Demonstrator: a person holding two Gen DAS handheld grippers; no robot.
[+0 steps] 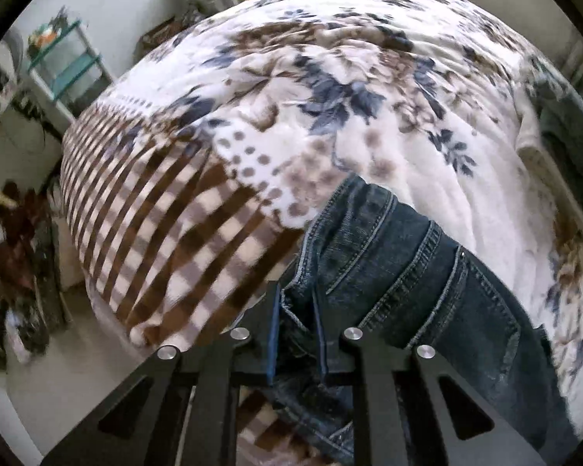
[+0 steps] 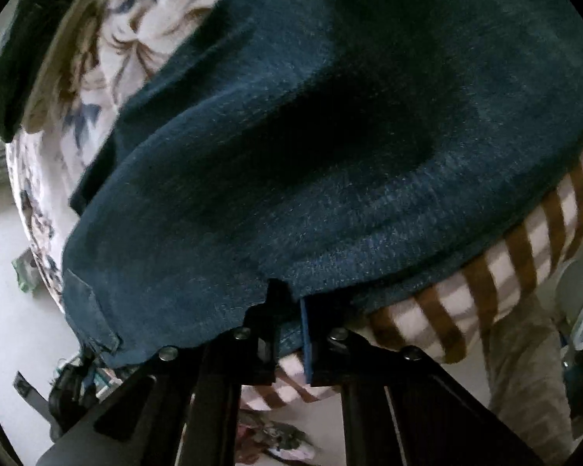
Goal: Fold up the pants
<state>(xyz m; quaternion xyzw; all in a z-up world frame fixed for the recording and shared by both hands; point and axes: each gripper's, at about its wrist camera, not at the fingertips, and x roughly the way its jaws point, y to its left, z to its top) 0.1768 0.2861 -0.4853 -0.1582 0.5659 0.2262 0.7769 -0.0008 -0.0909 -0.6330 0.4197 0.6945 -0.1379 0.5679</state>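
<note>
Here, both grippers pinched the jeans (image 1: pixel 388 256).
My left gripper (image 1: pixel 297 330) clamped the waistband; my right gripper (image 2: pixel 289 334) the leg edge, jeans stretching ahead.

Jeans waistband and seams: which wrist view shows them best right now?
Left wrist. It shows the jeans with stitched seams, lying on the floral blanket, clamped in the left gripper. The right wrist view shows only plain, blurred denium above the right gripper.
</note>
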